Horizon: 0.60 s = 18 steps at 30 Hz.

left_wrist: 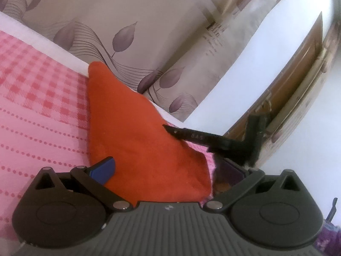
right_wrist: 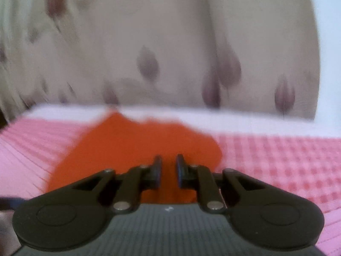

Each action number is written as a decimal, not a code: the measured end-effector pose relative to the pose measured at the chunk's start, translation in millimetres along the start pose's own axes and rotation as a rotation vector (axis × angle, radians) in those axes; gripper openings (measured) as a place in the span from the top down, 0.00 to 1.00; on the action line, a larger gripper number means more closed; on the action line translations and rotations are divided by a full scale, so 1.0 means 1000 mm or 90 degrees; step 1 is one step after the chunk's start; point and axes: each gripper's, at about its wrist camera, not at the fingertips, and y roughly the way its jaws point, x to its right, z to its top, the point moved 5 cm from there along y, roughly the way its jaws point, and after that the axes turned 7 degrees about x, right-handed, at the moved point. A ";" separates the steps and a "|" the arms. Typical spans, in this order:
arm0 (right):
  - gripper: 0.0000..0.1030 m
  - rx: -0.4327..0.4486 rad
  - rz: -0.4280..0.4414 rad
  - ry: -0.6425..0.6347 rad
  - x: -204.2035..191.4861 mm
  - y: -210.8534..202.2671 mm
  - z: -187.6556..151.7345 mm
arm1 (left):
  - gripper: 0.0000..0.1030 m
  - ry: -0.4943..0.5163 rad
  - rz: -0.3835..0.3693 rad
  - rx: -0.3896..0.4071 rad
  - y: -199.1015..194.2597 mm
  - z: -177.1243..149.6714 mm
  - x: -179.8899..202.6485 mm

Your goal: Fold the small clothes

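Observation:
An orange cloth (left_wrist: 136, 132) lies on the pink checked bedspread (left_wrist: 38, 98), folded to a rough triangle with its tip toward the white bed edge. In the left wrist view my left gripper (left_wrist: 166, 170) is wide open just above the cloth's near edge; its blue-padded left finger (left_wrist: 102, 168) rests at the cloth's left side, and the right finger is hidden. The right gripper's black finger (left_wrist: 191, 136) touches the cloth's right edge. In the blurred right wrist view the right gripper (right_wrist: 168, 170) stands over the orange cloth (right_wrist: 136, 147) with its jaws nearly closed, a narrow gap between them.
A beige curtain with purple leaves (left_wrist: 127, 32) hangs behind the bed. A white wall and a brown wooden door (left_wrist: 294, 81) stand at the right. The white mattress edge (right_wrist: 234, 117) runs along the far side of the bedspread (right_wrist: 277, 160).

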 end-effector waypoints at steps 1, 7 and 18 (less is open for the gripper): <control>0.87 -0.005 0.005 0.038 0.007 0.001 0.003 | 0.00 -0.002 0.001 0.000 0.000 0.000 0.000; 0.82 0.099 0.045 0.041 -0.015 -0.076 0.009 | 0.00 -0.004 0.006 -0.002 0.000 0.000 -0.001; 0.81 -0.001 -0.007 -0.051 -0.035 -0.096 -0.072 | 0.00 0.080 0.059 -0.008 0.004 -0.005 0.009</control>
